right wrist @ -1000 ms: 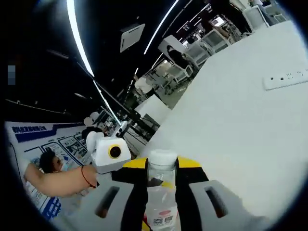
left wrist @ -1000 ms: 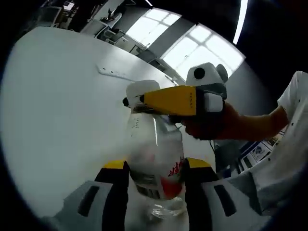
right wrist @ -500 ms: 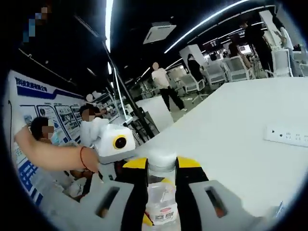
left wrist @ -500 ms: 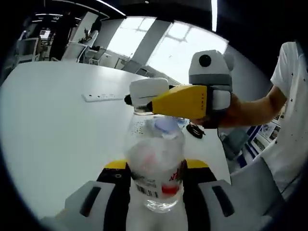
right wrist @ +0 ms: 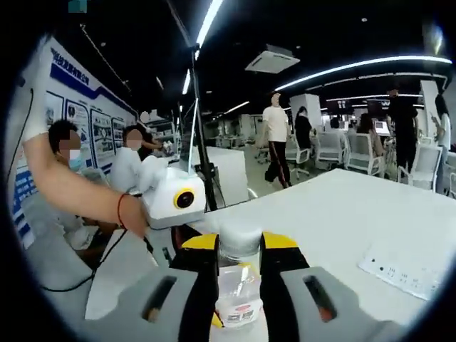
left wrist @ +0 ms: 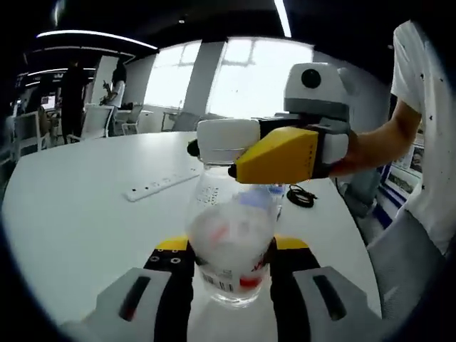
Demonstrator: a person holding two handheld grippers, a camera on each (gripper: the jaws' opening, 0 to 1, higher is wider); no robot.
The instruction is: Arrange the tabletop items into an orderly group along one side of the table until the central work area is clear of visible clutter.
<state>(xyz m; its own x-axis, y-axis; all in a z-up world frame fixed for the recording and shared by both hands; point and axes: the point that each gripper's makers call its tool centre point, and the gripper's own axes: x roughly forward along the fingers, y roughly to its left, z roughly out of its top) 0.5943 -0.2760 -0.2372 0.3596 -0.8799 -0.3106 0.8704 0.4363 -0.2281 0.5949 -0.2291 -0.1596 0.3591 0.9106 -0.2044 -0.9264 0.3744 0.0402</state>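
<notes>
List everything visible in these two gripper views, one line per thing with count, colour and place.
Bottle: one, clear plastic with red-and-white label, body between the left gripper's jaws, neck between the right gripper's jaws.
Bottle cap: one, white, on the bottle.
Power strip: one, white, lying on the table beyond the bottle.
Cable: one, black, coiled on the table's far side.
Table: one, white.
Left gripper: yellow-tipped jaws, shut on the bottle's body.
Right gripper: yellow-tipped jaws, shut on the bottle's neck.
</notes>
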